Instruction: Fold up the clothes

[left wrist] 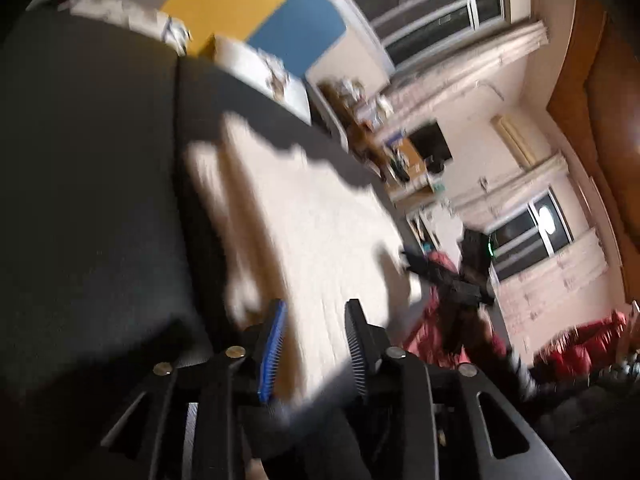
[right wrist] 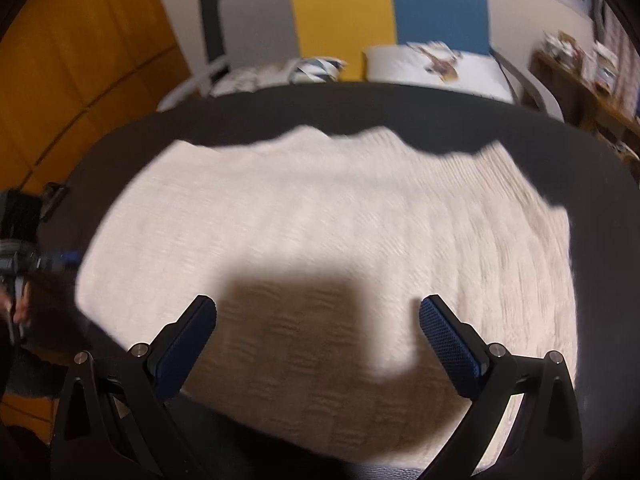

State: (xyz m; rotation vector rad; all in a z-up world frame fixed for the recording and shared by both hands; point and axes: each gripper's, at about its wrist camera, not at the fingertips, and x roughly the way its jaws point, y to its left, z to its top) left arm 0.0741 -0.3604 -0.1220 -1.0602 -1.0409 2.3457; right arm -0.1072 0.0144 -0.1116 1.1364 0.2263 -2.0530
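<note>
Garment: a cream knit (right wrist: 320, 216) lies spread flat across the dark bed cover (right wrist: 360, 108), laid out so I can fold it.
Left gripper (left wrist: 316, 344): jaws parted with nothing between them, poised above the knit's side edge.
Right gripper (right wrist: 318, 344): jaws spread wide and empty, hovering over the near hem.
Judgement: both hands look free of the cloth, probably between folds.
Background: pillows (right wrist: 432, 64) sit by the headboard.
</note>
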